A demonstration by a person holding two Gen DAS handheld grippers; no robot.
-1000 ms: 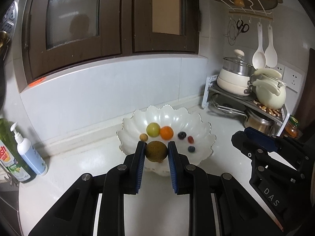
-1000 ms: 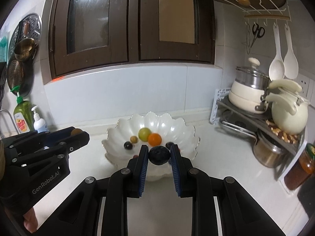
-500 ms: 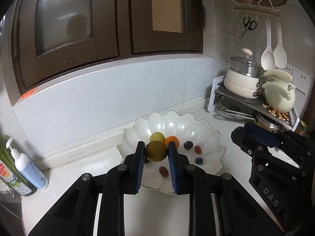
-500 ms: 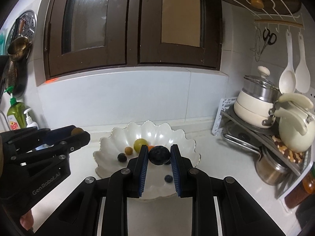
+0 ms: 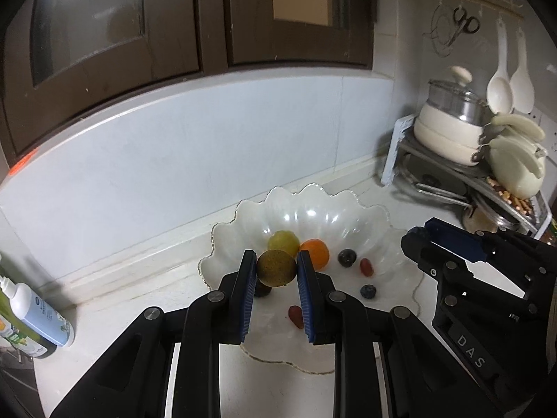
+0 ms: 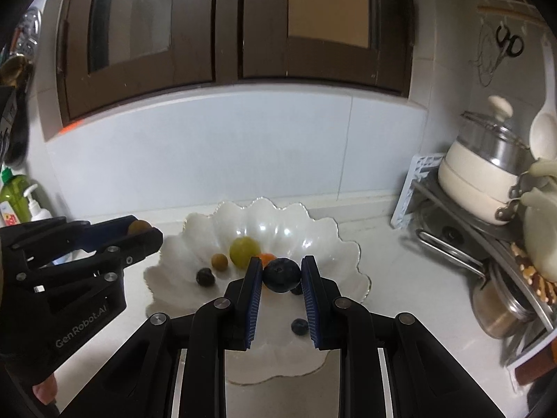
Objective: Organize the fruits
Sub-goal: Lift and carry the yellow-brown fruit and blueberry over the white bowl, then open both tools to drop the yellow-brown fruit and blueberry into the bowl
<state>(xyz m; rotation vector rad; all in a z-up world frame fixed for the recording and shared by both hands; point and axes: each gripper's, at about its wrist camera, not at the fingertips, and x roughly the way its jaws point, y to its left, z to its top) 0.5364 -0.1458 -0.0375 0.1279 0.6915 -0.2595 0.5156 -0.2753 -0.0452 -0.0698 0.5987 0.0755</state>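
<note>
Your left gripper [image 5: 276, 268] is clamped on a round brownish-green fruit [image 5: 276, 267], and your right gripper [image 6: 281, 274] is clamped on a dark blue-black fruit [image 6: 281, 274]. Both are held over the scalloped white bowl [image 5: 351, 205] on the counter. Already lying in the bowl are a green fruit [image 5: 283, 240], an orange one [image 5: 315, 250], a dark berry [image 5: 347, 257], a blueberry [image 5: 368, 291] and two small red pieces [image 5: 366, 266].

What could go wrong: each fruit is round and gripped only near the pad tips, so a quick tilt could let it squirt out. Released from this height, either one may bounce off the glossy bowl wall or knock the loose berries about. The two grippers are also near each other over the bowl, so lowering both together risks a bump; I would let one go first.

Compared with a second ago, both grippers have moved forward over the bowl: it now sits closer and larger in each view, with the held fruits above its floor instead of short of its near rim. Both grips are unchanged.
</note>
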